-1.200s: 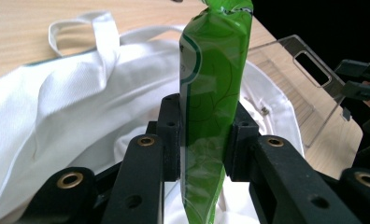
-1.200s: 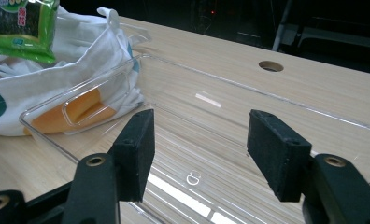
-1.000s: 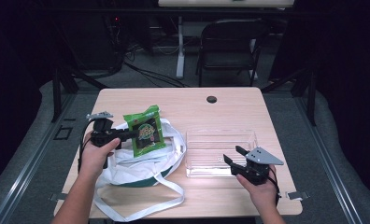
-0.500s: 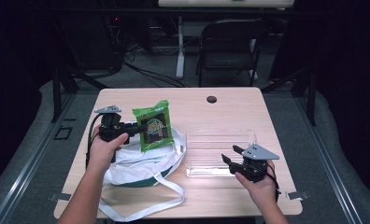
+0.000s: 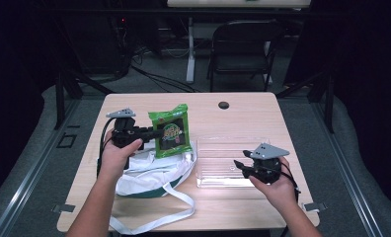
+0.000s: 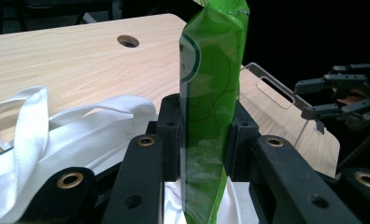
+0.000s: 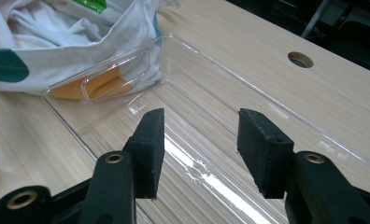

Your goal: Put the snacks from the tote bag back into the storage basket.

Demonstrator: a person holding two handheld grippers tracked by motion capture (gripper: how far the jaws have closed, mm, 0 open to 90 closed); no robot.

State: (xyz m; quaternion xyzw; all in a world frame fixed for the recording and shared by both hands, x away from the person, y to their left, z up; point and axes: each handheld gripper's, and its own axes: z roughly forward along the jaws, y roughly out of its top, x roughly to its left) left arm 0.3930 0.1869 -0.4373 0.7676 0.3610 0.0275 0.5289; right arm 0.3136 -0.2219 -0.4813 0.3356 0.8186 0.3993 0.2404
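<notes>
Since the earlier frame, the green snack packet (image 5: 171, 132) has been lifted upright above the white bag (image 5: 151, 173), clamped in the left gripper (image 5: 154, 132). The right gripper (image 5: 243, 165), jaws apart and just closing with nothing between them, is held over the clear tray (image 5: 228, 148) on the worktop (image 5: 243, 111).

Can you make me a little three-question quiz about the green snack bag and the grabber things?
1. True or false: the left gripper is shut on the green snack bag.
2. What lies under the right gripper? A) a metal bowl B) a clear plastic tray C) a red cup
3. Fill in: just below the lifted snack bag lies a white ____ bag with long straps.

Key:
1. True. In the left gripper view both jaws press on the bag's sides.
2. B. The jaws have just been closing, with nothing between them.
3. Cloth.
</notes>
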